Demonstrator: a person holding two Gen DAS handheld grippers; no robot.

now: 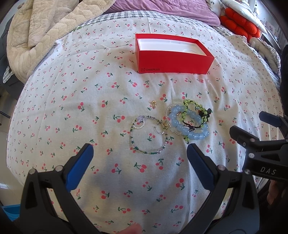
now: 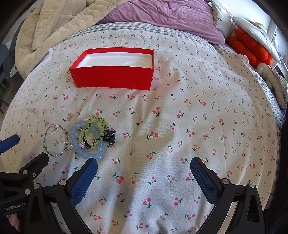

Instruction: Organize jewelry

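Note:
A heap of jewelry lies on the cherry-print sheet: a pale blue bead bracelet [image 1: 187, 124] [image 2: 86, 142], a lime green bead bracelet [image 1: 193, 106] [image 2: 97, 126] tangled over it with dark cord, a thin green-and-pearl bead necklace [image 1: 144, 142] [image 2: 54, 142], and a small gold earring [image 1: 153, 102] [image 2: 70, 116]. Behind them stands an open red box [image 1: 172, 61] [image 2: 115, 77] with a white, empty inside. My left gripper [image 1: 140, 154] hovers open just short of the necklace. My right gripper [image 2: 144, 169] hangs open to the right of the heap.
A beige quilted blanket [image 1: 39, 32] is bunched at the back left, a purple quilt [image 2: 165, 16] lies at the back, and an orange plush cushion [image 2: 252, 48] sits at the right. A fingertip [image 1: 133, 229] shows at the bottom edge.

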